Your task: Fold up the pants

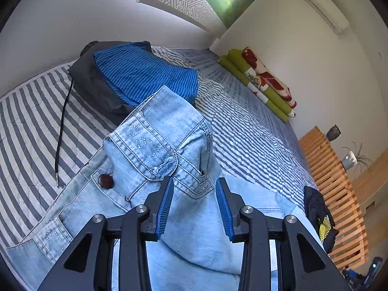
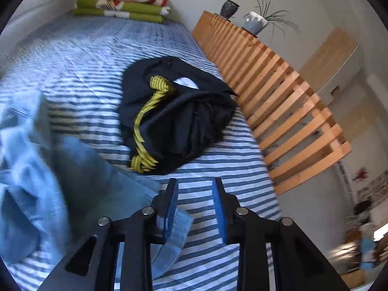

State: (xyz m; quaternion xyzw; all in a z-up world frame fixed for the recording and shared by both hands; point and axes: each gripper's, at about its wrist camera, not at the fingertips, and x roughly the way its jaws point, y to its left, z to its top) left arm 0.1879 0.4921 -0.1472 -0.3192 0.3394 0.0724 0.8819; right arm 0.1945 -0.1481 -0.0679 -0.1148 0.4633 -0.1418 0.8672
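Light blue jeans (image 1: 155,140) lie on the striped bed cover (image 1: 242,126), with the waistband, its brown button and a studded pocket bunched up into a raised fold. My left gripper (image 1: 195,194) is shut on that fold, and denim fills the gap between its blue pads. In the right wrist view the jeans (image 2: 36,169) sprawl blurred at the left. My right gripper (image 2: 195,194) stands open over the striped cover (image 2: 84,55) with nothing between its pads. A corner of denim (image 2: 179,228) lies under its left finger.
Folded blue striped pants (image 1: 145,77) rest on a dark grey garment (image 1: 92,84) with a black drawstring (image 1: 61,126). A crumpled black garment with yellow stripes (image 2: 174,116) lies near the wooden slatted rail (image 2: 278,101). Folded green blankets (image 2: 121,7) sit by the wall.
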